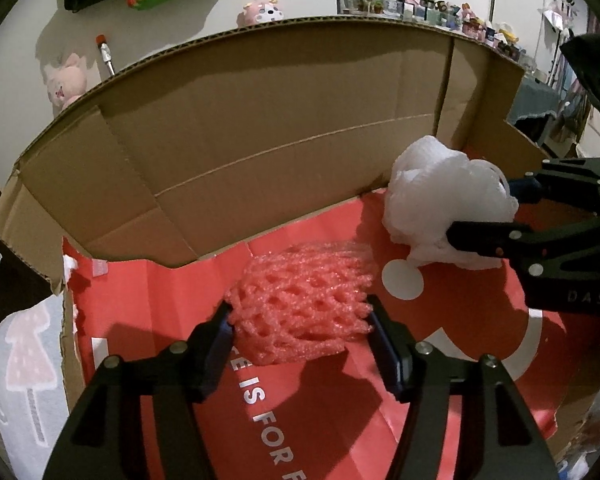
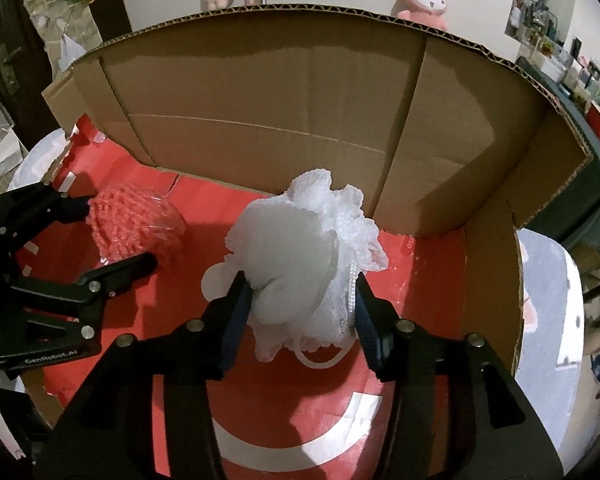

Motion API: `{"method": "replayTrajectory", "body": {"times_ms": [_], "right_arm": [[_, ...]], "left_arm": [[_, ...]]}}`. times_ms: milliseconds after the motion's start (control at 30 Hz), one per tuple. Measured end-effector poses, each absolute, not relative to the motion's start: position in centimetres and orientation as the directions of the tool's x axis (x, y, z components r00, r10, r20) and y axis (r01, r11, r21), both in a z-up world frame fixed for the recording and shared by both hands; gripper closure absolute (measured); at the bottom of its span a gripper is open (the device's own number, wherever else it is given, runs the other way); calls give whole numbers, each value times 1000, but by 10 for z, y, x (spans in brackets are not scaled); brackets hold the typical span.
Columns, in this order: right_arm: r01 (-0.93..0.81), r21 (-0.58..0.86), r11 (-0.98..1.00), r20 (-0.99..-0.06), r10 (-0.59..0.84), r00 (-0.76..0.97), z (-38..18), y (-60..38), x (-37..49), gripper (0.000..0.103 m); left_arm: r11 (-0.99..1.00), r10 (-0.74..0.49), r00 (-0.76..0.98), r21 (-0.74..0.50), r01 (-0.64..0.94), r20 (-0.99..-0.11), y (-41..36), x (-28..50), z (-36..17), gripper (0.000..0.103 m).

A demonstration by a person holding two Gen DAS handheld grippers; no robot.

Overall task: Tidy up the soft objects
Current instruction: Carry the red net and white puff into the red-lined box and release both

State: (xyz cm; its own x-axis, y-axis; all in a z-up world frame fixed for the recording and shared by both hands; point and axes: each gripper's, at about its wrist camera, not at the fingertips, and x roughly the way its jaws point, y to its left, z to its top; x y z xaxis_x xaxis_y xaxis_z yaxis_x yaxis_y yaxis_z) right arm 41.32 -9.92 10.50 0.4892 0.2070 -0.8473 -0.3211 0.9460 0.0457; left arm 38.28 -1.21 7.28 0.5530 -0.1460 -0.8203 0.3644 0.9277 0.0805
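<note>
Cardboard wall point(image 2: 260, 92) close behind white mesh puff point(image 2: 300, 264), red floor point(image 2: 420, 280) beside

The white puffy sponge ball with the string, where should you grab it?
Grab the white mesh pouf across its round middle, coming from above and the near side, probably. It lies loose on the red box floor; the cardboard wall blocks the far side. The cord loop looks too thin to pinch.

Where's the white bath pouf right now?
The white bath pouf sits on the red box floor between the right gripper's fingers, right of the pink foam net.
</note>
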Motion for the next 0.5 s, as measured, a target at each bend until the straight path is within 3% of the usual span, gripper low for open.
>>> {"method": "replayTrajectory", "body": {"times_ms": [400, 500], "right_arm": [[-308, 48, 950, -851, 201, 486, 104, -98, 415, 40], [-313, 46, 949, -848, 202, 490, 106, -98, 413, 38]], "left_arm": [[928, -133, 551, 91, 361, -824, -18, 379, 68, 34], [928, -142, 553, 84, 364, -821, -18, 375, 69, 29]]}}
